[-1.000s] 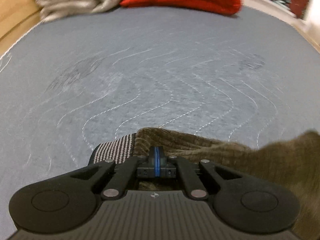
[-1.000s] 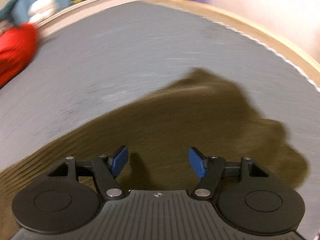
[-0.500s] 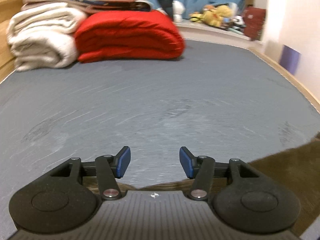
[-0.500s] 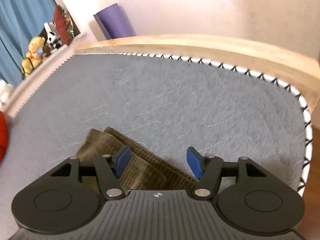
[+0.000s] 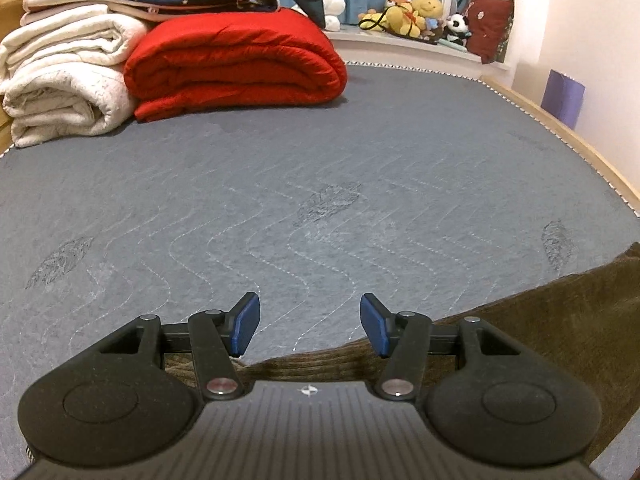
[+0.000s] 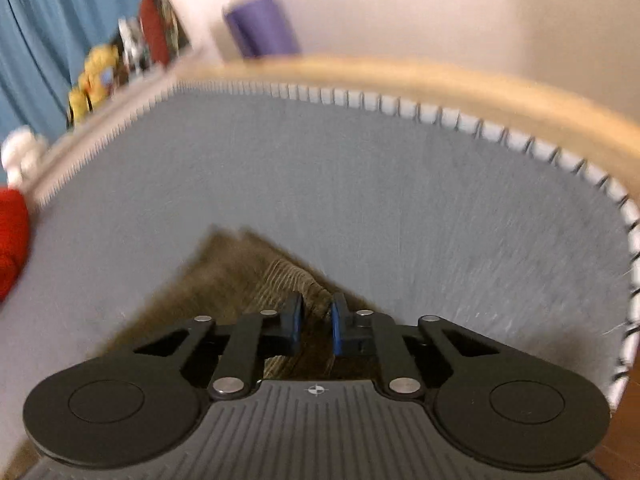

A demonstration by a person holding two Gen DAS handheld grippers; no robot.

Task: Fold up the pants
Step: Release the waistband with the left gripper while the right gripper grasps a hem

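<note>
The pants (image 5: pixel 540 332), brown corduroy, are being left lying on the grey mattress (image 5: pixel 320 184), their edge running under the left gripper (image 5: pixel 309 326) and off to the right of the left wrist view. A second ago this gripper was being held clenched on the striped waistband; since half a second ago its jaws are being kept spread wide with nothing between them, so the waistband is being judged as already set down and released. On the other side, the right gripper (image 6: pixel 316 322), which was being held wide open over the cloth half a second ago, is now being drawn nearly shut around a raised ridge of the pants (image 6: pixel 256 276) near a corner of the fabric; a narrow gap is still being shown between the blue pads (image 6: pixel 335 326), so whether the cloth is firmly pinched cannot be told. This is being read as a new grasp being taken for the next fold. The right wrist view is being smeared by motion, so the layers at the corner are hard to separate. Most of the garment is being cut off by the gripper bodies in both views, and how many folds are done cannot be seen. A red quilt (image 5: pixel 236 60) and white blankets (image 5: pixel 64 80) are being kept stacked at the far end.
</note>
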